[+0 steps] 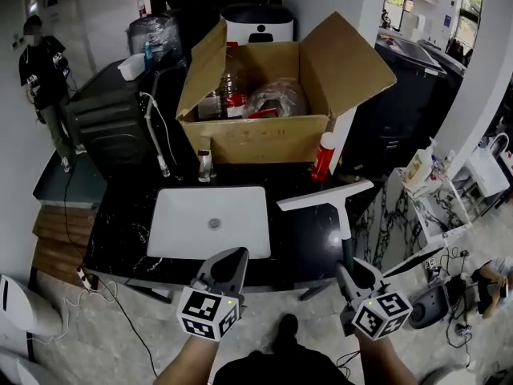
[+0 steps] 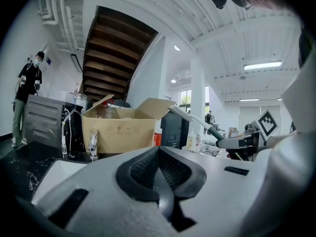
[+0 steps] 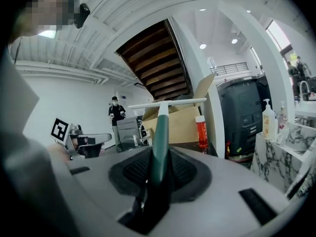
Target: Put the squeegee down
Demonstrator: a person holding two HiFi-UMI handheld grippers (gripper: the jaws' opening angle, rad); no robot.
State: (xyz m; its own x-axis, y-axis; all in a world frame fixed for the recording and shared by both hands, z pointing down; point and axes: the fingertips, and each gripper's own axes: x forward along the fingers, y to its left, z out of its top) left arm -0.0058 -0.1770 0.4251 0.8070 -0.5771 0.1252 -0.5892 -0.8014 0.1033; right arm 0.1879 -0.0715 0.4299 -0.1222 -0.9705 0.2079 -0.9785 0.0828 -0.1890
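The squeegee [image 1: 341, 207] has a white blade and a dark green handle. It hangs over the right part of the black countertop [image 1: 304, 243], blade toward the cardboard box. My right gripper [image 1: 349, 269] is shut on the handle [image 3: 159, 137], and the blade [image 3: 168, 102] lies crosswise ahead of it. My left gripper [image 1: 232, 257] hovers at the near edge of the white sink [image 1: 180, 223] with its jaws shut and nothing in them [image 2: 159, 157]. The left gripper view shows the squeegee [image 2: 195, 118] off to the right.
An open cardboard box [image 1: 256, 139] with bottles and a plastic bag stands behind the sink. A red bottle [image 1: 323, 157] and a faucet [image 1: 205, 165] stand in front of it. A black appliance [image 1: 112, 123] is at left, a person [image 1: 44, 79] beyond it. A marble shelf [image 1: 437, 203] lies right.
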